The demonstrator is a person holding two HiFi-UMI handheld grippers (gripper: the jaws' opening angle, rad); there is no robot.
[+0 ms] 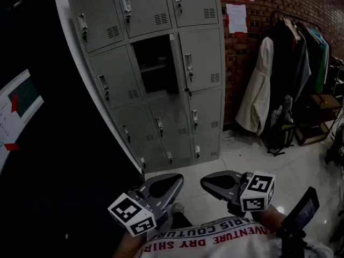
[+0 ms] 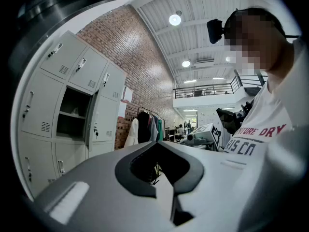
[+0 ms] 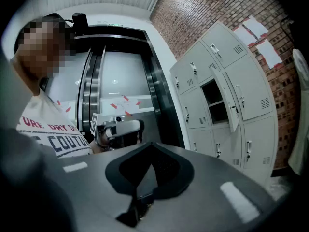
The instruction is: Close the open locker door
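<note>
A grey bank of lockers (image 1: 156, 74) stands ahead against a white pillar. One middle compartment (image 1: 155, 64) is open and dark, with a shelf inside; its door (image 1: 176, 63) swings out on the right, seen edge-on. The same open compartment (image 2: 72, 112) and door (image 2: 91, 119) show in the left gripper view, and the compartment (image 3: 215, 100) and door (image 3: 232, 116) in the right gripper view. My left gripper (image 1: 171, 180) and right gripper (image 1: 208, 183) sit low by my chest, far from the lockers. Both are shut, with nothing between their fingers.
A clothes rack (image 1: 298, 52) with dark coats and a white garment (image 1: 257, 87) stands right of the lockers by the brick wall. A bag (image 1: 279, 134) lies on the glossy floor below it. Dark elevator doors (image 1: 64, 144) fill the left. A black device (image 1: 302, 214) hangs at my lower right.
</note>
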